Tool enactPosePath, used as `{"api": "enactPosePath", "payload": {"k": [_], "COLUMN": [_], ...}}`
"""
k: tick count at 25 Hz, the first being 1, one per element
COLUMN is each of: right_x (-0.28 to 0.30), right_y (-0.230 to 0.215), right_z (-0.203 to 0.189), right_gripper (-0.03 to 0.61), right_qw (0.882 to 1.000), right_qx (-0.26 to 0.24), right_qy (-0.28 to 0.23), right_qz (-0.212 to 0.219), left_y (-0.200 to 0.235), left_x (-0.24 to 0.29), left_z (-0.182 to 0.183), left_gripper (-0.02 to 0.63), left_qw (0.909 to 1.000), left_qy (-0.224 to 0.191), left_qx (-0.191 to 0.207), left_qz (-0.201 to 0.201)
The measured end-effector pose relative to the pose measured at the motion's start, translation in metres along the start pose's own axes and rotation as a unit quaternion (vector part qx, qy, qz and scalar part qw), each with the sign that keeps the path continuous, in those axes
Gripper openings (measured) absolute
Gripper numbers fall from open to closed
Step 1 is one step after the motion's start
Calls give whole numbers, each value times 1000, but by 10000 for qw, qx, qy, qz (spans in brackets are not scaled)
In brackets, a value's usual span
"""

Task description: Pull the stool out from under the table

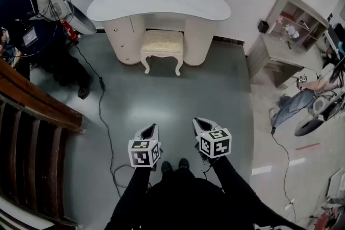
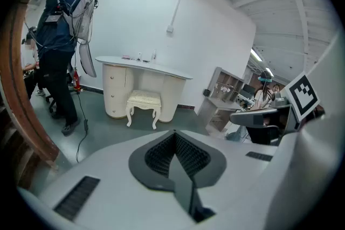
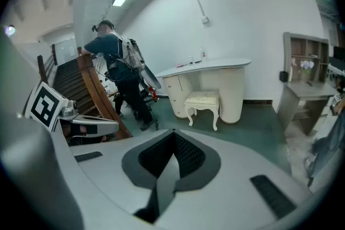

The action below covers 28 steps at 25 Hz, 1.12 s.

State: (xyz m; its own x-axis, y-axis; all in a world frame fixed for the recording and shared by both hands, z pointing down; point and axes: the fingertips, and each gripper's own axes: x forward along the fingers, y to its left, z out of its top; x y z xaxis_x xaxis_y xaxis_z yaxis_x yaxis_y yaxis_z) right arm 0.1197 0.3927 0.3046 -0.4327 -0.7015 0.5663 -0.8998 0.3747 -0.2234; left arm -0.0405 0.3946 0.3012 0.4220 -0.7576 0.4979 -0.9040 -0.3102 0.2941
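Observation:
A cream stool (image 1: 162,49) with a padded seat and curved legs stands partly tucked under a cream kidney-shaped dressing table (image 1: 161,4) against the white back wall. It also shows far off as the stool (image 2: 143,105) in the left gripper view and the stool (image 3: 203,105) in the right gripper view. My left gripper (image 1: 153,127) and right gripper (image 1: 198,123) hang side by side over the green floor, well short of the stool. Both are shut with nothing between the jaws.
A person in dark clothes (image 1: 32,29) stands at the left by a wooden stair rail (image 1: 38,99). A black cable (image 1: 101,116) runs across the floor on the left. A grey shelf unit (image 1: 285,35) and seated people are at the right.

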Motion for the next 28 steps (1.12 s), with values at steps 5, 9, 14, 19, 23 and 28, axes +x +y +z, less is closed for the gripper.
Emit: {"api": "enactPosePath", "payload": {"k": [5, 9, 14, 19, 23, 28], "right_x": [1, -2, -4, -5, -10, -15], "right_y": [3, -2, -11, -30, -49, -70], "right_z": [9, 8, 2, -10, 1, 12], "right_gripper": [3, 3, 3, 3, 3, 3], "right_qw": [10000, 10000, 10000, 10000, 9999, 9996], "right_qx": [-1, -12, -40, 86, 46, 7], "right_qy": [-86, -76, -57, 1, -108, -271], "right_qz": [-17, -4, -49, -6, -127, -126], "left_y": [4, 1, -2, 1, 0, -5], "left_x": [5, 9, 13, 16, 20, 23], "left_z": [-2, -4, -6, -6, 7, 28], "left_gripper": [8, 8, 8, 8, 8, 8], "left_qw": [10000, 10000, 10000, 9996, 9993, 9986], "left_qy": [34, 45, 63, 104, -2, -195], "left_qx": [10, -21, -37, -82, -15, 118], "left_qz": [-18, 27, 36, 232, 362, 472]}}
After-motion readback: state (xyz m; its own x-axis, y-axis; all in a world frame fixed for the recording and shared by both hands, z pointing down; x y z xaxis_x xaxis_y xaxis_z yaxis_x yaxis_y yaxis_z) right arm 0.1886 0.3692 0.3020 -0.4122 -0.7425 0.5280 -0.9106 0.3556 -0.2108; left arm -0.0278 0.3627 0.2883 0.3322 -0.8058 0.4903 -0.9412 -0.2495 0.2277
